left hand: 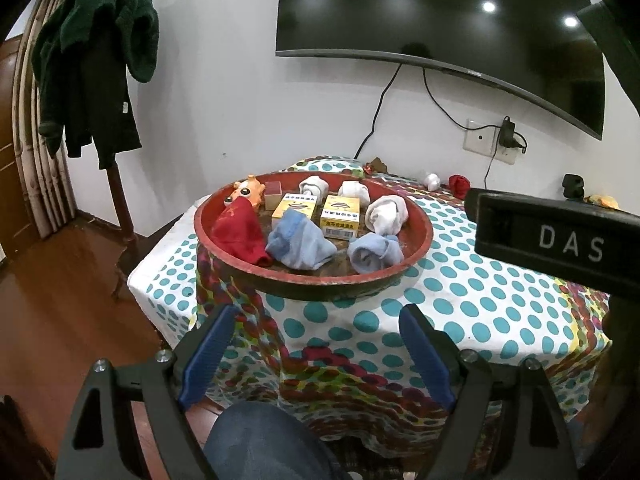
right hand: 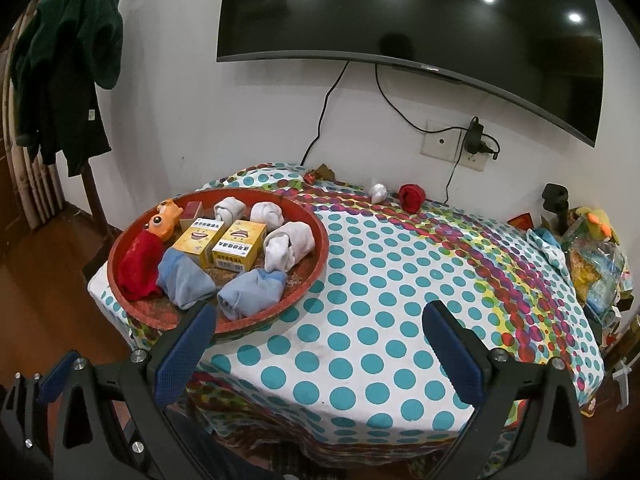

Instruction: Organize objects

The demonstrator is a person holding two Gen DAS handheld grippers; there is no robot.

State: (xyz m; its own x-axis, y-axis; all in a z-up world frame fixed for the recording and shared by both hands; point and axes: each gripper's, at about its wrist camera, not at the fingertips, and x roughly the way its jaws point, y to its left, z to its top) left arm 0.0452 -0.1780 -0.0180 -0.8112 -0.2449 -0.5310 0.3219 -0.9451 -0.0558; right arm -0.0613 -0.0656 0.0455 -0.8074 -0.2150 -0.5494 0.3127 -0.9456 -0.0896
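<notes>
A round red tray [left hand: 420,224] [right hand: 316,264] sits at the table's left end. It holds several rolled socks, white [left hand: 387,214] [right hand: 288,246], light blue [left hand: 374,254] [right hand: 250,292] and red [left hand: 240,236] [right hand: 140,264], two yellow boxes [left hand: 340,216] [right hand: 238,250] and an orange toy [left hand: 248,192] [right hand: 166,218]. A red sock roll [right hand: 412,197] and a small white roll [right hand: 378,192] lie by the wall. My left gripper [left hand: 316,328] hangs open before the table's near edge, nothing between its blue pads. My right gripper [right hand: 320,328] is open over the dotted cloth, right of the tray.
A dotted cloth [right hand: 400,280] covers the table. A pile of packets and toys [right hand: 596,256] crowds its right end. A coat stand with dark clothes [left hand: 100,80] stands left. A TV [right hand: 420,20] and cables hang on the wall. A knee in jeans [left hand: 260,440] is below.
</notes>
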